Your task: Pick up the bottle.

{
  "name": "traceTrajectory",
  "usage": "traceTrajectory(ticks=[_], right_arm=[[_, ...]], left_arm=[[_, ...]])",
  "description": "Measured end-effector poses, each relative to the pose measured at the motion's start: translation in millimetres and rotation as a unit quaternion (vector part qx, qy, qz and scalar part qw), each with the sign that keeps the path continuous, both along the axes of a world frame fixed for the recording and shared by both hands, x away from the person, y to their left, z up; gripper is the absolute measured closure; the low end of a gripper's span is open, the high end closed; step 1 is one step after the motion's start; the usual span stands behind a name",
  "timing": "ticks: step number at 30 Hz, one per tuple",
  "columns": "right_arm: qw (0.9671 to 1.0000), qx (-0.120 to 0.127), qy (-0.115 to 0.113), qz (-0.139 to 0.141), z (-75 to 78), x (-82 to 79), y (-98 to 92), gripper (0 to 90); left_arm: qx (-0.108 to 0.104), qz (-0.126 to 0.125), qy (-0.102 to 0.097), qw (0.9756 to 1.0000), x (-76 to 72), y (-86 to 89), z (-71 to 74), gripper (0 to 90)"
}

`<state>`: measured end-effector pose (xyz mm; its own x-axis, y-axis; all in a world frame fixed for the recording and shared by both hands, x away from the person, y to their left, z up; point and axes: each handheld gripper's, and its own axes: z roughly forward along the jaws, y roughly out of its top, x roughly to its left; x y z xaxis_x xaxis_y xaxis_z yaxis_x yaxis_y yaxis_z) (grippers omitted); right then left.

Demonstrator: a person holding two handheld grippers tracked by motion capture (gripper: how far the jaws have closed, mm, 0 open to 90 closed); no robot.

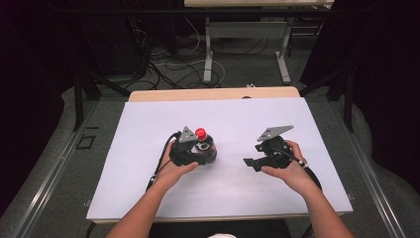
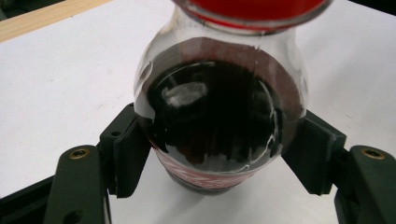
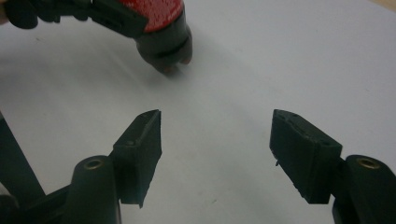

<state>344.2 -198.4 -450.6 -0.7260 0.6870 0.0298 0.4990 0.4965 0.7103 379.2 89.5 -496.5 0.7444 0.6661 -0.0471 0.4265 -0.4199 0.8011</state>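
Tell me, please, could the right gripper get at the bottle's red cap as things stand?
Probably yes. The right gripper is open with nothing between its jaws, and bare table separates it from the bottle. The left gripper clamps the body, leaving the red cap exposed.

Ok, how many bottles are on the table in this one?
1. A single bottle of dark drink with a red cap stands left of centre on the white table, clamped between the pads of the left gripper. Nothing looks big enough to hide another.
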Motion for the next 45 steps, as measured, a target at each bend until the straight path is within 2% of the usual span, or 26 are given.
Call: traceTrajectory(ticks=[1, 6, 7, 12, 14, 15, 16, 18, 19, 20, 21, 22, 23, 24, 26, 30, 35, 37, 41, 42, 43, 45], right_arm=[[1.0, 0.004, -0.005, 0.002, 2.6, -0.3, 0.6, 34.0], [0.9997, 0.02, -0.012, 0.006, 14.1, -4.3, 4.4, 34.2], [0.9997, 0.02, -0.013, 0.007, 15.8, -5.4, 5.1, 34.2], [0.9991, 0.027, -0.01, 0.031, 20.3, -10.8, 11.0, 36.2], [0.9985, 0.031, -0.012, 0.043, 21.7, -13.3, 14.4, 36.1], [0.9984, 0.03, -0.015, 0.047, 22.7, -14.4, 15.8, 36.1], [0.9982, 0.032, -0.017, 0.048, 23.7, -15.5, 18.0, 37.0], [0.9975, 0.035, -0.02, 0.059, 28.5, -18.1, 22.3, 37.4], [0.997, 0.039, -0.025, 0.063, 30.8, -19.2, 24.9, 39.7], [0.9965, 0.041, -0.026, 0.068, 33.7, -20.5, 27.5, 43.7], [0.9958, 0.045, -0.027, 0.074, 36.4, -21.3, 30.4, 44.8], [0.9954, 0.051, -0.027, 0.077, 38.8, -22.4, 33.1, 45.3], [0.9952, 0.054, -0.029, 0.076, 41.6, -23.5, 36.1, 47.1], [0.9947, 0.06, -0.028, 0.078, 44.2, -23.9, 39.2, 48.6], [0.9938, 0.072, -0.031, 0.079, 47.6, -24.8, 44.4, 50.3], [0.9934, 0.072, -0.038, 0.08, 51.1, -26.0, 56.0, 51.2], [0.9939, 0.058, -0.042, 0.084, 47.7, -24.4, 68.5, 52.1], [0.9944, 0.048, -0.041, 0.085, 47.4, -24.2, 71.1, 53.3], [0.9935, 0.057, -0.048, 0.086, 45.5, -24.8, 75.8, 55.1], [0.9935, 0.055, -0.049, 0.087, 45.2, -25.0, 76.5, 55.3], [0.9938, 0.049, -0.046, 0.088, 45.7, -25.2, 76.7, 56.1], [0.994, 0.048, -0.054, 0.082, 45.2, -25.5, 77.9, 58.3]], left_arm=[[0.007, -0.004, 0.001, 1.0, -1.0, -0.4, 2.1, 30.8], [0.01, -0.02, 0.018, 0.9996, -9.3, -5.1, 10.8, 30.9], [0.016, -0.024, 0.026, 0.9993, -11.5, -5.9, 12.9, 30.9], [0.029, -0.039, 0.038, 0.9981, -22.0, -10.1, 18.0, 31.0], [0.036, -0.048, 0.037, 0.9975, -24.8, -10.8, 19.3, 31.0], [0.044, -0.056, 0.042, 0.9965, -26.4, -10.6, 21.1, 31.1], [0.039, -0.054, 0.043, 0.9969, -29.3, -12.2, 20.8, 31.1], [0.046, -0.061, 0.048, 0.9959, -33.6, -13.3, 22.7, 31.2], [0.051, -0.063, 0.043, 0.9958, -35.0, -14.2, 22.8, 31.2], [0.048, -0.061, 0.048, 0.9959, -37.6, -15.9, 22.6, 31.2], [0.052, -0.065, 0.045, 0.9955, -38.8, -16.8, 22.7, 31.2], [0.056, -0.069, 0.053, 0.9947, -40.6, -17.7, 23.7, 31.2], [0.057, -0.069, 0.046, 0.9949, -41.5, -19.2, 22.6, 31.2], [0.056, -0.069, 0.052, 0.9947, -42.8, -20.5, 22.3, 31.2], [0.063, -0.074, 0.051, 0.9939, -44.0, -22.3, 21.8, 31.1], [0.071, -0.074, 0.055, 0.9931, -47.9, -28.6, 21.0, 31.1], [0.072, -0.084, 0.055, 0.9924, -51.6, -33.9, 22.2, 31.0], [0.072, -0.086, 0.052, 0.9923, -52.3, -35.3, 22.3, 31.0], [0.072, -0.083, 0.052, 0.9926, -54.9, -37.7, 23.8, 31.0], [0.077, -0.092, 0.056, 0.9911, -54.8, -36.9, 25.5, 31.0], [0.073, -0.088, 0.051, 0.9922, -55.9, -38.1, 24.8, 31.0], [0.075, -0.09, 0.049, 0.9919, -57.0, -39.0, 25.8, 31.0]])
